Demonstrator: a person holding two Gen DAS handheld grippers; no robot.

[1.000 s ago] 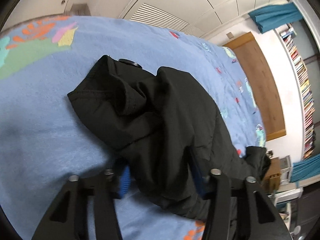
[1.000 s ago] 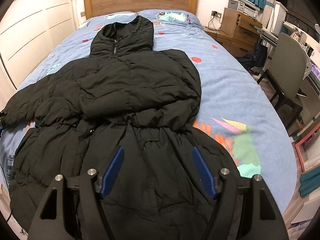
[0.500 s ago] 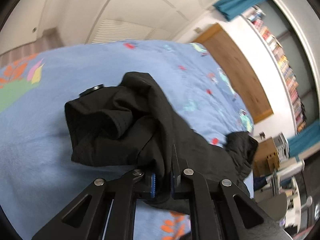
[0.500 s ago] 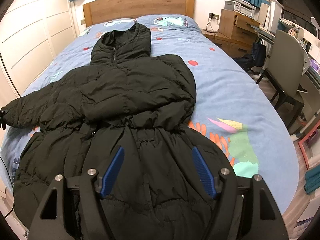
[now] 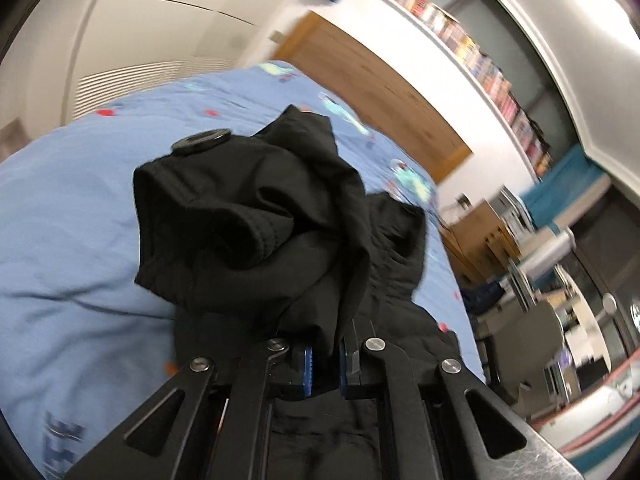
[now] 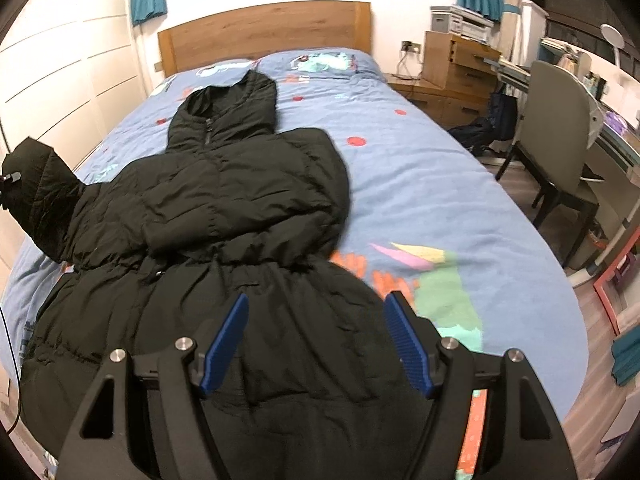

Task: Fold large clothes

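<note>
Right wrist: black puffy hooded coat [image 6: 224, 216]

Black hooded puffer coat [image 6: 224, 216] face-up on bed, one sleeve apparently raised.

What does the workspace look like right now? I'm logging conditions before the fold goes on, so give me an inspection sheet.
Surface: bed with blue patterned cover, wooden headboard.
Job's things: black hooded coat spread front-up; one sleeve lifted off the bed.
Clutter: nothing seen on the bed besides the coat.
Grippers: left gripper shut on the sleeve; right gripper open, empty, over the coat's hem.
Cables: thin dark cable at the left edge of the right wrist view.
Surroundings: chair, desk, bedside cabinet, bookshelf, teal curtains.
</note>
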